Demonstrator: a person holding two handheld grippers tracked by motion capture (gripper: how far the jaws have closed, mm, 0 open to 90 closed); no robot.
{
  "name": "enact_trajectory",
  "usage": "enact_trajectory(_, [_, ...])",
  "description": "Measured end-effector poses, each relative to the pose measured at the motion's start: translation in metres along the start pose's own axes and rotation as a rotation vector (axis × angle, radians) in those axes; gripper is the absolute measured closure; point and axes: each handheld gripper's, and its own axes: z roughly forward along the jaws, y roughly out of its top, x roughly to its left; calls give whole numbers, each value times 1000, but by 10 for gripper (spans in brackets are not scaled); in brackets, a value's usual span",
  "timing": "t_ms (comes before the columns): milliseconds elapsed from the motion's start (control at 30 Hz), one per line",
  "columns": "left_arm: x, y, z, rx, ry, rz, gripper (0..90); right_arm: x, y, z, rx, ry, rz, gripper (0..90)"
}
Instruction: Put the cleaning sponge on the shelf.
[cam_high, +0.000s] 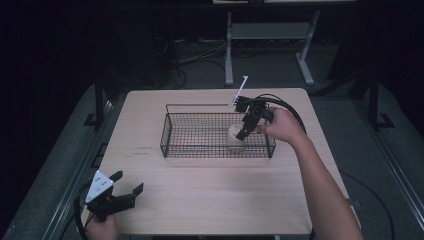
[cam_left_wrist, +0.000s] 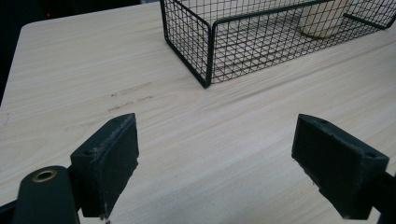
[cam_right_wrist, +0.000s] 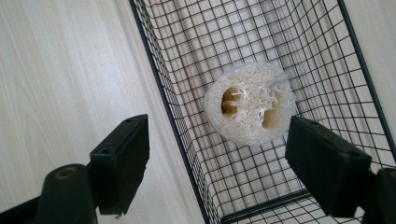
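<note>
In the high view, a black wire basket stands on the middle of the wooden table, and a pale round loofah piece lies inside it, near the right end. The right gripper hangs over this end of the basket and points down to the loofah, with the person's right hand behind it; its jaws are spread and nothing is pinched between them. The left gripper rests near the front left corner of the table, well apart from the basket, with its jaws spread too. In the left gripper view, the two black jaws stand wide open over bare wood, and the corner of the basket is ahead, with the loofah partly seen inside. In the right gripper view, the jaws are open above the basket; the loofah lies on the mesh floor, just beside the right jaw, and I cannot tell if it touches it.
</note>
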Motion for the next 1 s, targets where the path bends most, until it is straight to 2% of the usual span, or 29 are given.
enact_trajectory(300, [0,0,0,-4,2,-1,139,10,1,-1,8,-9,-29,187])
enact_trajectory(400, [0,0,0,-2,1,-7,139,16,1,-1,-14,8,-41,187])
enact_trajectory(667, [0,0,0,2,1,1,139,27,1,2,-11,23,-70,185])
enact_trajectory(1000, [0,0,0,4,3,0,139,39,0,2,-24,11,-96,192])
